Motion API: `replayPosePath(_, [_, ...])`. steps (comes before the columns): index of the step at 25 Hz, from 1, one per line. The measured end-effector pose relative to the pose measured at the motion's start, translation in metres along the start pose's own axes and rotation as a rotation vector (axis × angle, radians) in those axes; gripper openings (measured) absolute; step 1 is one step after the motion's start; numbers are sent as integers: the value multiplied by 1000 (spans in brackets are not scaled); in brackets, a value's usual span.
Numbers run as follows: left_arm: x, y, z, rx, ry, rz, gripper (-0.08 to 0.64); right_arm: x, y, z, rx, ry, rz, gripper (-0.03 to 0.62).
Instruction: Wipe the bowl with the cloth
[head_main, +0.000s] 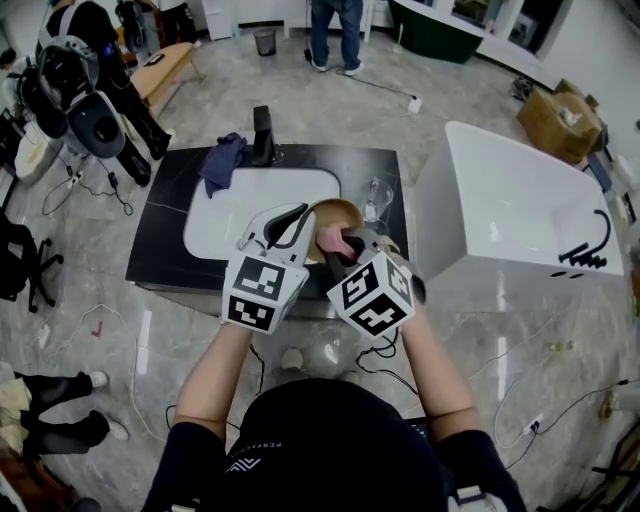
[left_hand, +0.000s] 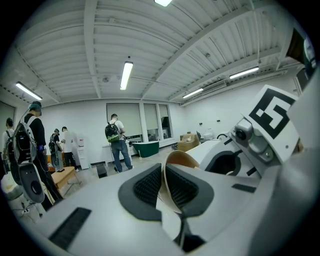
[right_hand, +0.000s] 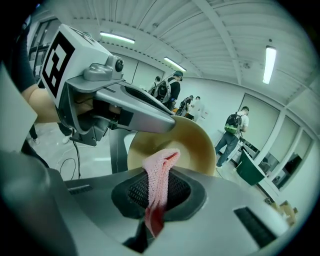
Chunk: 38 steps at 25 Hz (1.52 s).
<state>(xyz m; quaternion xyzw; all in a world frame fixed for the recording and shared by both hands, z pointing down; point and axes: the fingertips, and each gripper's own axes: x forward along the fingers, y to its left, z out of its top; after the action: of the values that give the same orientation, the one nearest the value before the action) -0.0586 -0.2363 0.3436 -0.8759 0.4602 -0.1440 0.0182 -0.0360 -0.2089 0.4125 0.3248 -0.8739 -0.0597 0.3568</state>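
Over dark desk (head_main: 160, 215): left gripper (left_hand: 164, 186) jaws clamped on bowl (left_hand: 181, 157) rim; right gripper (right_hand: 159, 194) jaws pinching pink cloth (right_hand: 159, 172) by bowl.

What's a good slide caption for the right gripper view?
Right gripper, shut on a pink knitted cloth, faces into a tan round bowl gripped at its rim by the left gripper.
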Motion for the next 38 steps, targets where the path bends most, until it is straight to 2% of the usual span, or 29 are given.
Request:
replayPosePath(12, [-6,-6,-10,-48,-2,-39,28,-4,-11,-4,20,-4,-45,43])
replayPosePath(18, [-8,-8,-20,-66,11,-46,28,-6,-17,-1,18,-22,-97,43])
replayPosePath(33, [-11,-10,-32,-147,22,-52,23,-14,-19,23,55,-132,-130,43])
replayPosePath(38, [-9,-11,-31,-171,21,-48,21,-17,-20,24,59,-140,-139,43])
